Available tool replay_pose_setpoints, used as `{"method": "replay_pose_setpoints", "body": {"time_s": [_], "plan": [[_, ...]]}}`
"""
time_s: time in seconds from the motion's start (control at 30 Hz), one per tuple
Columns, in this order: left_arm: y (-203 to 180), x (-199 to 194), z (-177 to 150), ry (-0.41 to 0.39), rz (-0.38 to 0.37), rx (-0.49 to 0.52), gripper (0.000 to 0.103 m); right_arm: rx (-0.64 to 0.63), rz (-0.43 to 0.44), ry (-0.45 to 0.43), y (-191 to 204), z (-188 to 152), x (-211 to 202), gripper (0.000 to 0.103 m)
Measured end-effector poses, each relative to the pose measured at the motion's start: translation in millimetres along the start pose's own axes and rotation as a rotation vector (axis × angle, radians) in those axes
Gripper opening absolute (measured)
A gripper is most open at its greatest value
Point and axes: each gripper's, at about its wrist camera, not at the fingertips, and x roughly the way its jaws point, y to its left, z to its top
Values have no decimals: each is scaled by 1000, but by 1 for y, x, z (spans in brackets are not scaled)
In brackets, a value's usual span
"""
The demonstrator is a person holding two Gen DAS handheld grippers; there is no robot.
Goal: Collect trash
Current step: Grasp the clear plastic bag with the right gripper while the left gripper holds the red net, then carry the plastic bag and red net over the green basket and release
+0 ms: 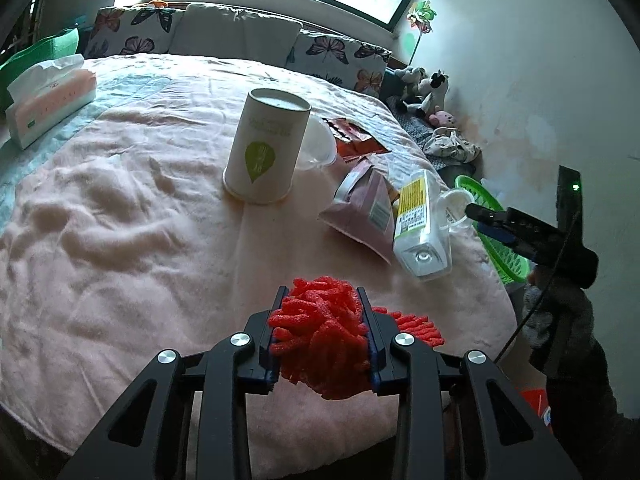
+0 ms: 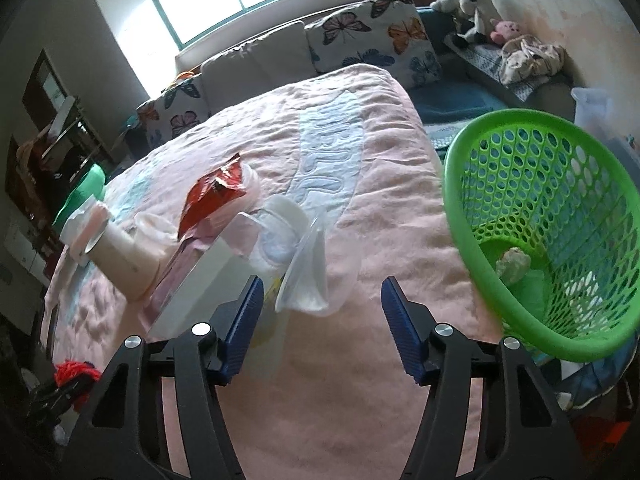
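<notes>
A: What is the left gripper (image 1: 322, 332) doing?

B: It is pinching a red foam net (image 1: 320, 340) between its pads, just above the near edge of the pink bed cover (image 1: 120, 240).

A: And the right gripper (image 2: 320, 320)?

B: It is hanging spread wide with nothing between its fingers, beside the green basket (image 2: 520, 320) at the bed's edge. The other trash is lying mid-bed: a white paper cup (image 1: 266, 146), a pink pouch (image 1: 362, 210), a white carton (image 1: 420, 224) and a red wrapper (image 2: 214, 196).

You see a pink blanket (image 1: 120, 216) covering the bed, carrying a paper cup (image 1: 266, 148), tissue box (image 1: 48, 100), pink pouch (image 1: 360, 204) and carton (image 1: 420, 224).
</notes>
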Motion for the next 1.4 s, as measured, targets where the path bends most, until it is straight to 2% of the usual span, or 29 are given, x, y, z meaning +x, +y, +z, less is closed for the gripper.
{"method": "replay_pose_setpoints", "body": {"time_s": [0.13,0.23,0.27,0.6,1.03,1.4], "plan": [[-2,1,6,-7,-5,10,31,22,-7,15,-2,4,13,57],[-3,2,11,-10,-8,13,31,33,-13,28,-4,6,19,52],[-4,3,12,-11,-11,15,31,33,-11,31,-4,6,20,46],[-21,8,32,-25,-39,54,31,16,-20,5,-7,4,7,35],[-69,18,59,-46,-100,137,31,16,-35,-28,-28,-3,-25,33],[-130,40,93,-58,-162,231,31,68,-115,-96,-83,9,-59,33]]}}
